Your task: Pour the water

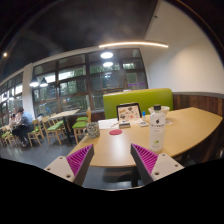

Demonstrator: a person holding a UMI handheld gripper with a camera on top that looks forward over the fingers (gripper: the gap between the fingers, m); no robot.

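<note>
Two fingers: the gripper (113,160) sits at the bottom centre, pink pads spread wide, nothing between them.
Bottle: clear bottle (157,123) with a white cap stands upright right of centre, well beyond the fingers.
Tabletop: pale wood tabletop (185,130) — also carries a tablet-like screen (129,112) and a small cup (93,129).
Background: green bench (140,98); seated person (20,127) at far left.
</note>
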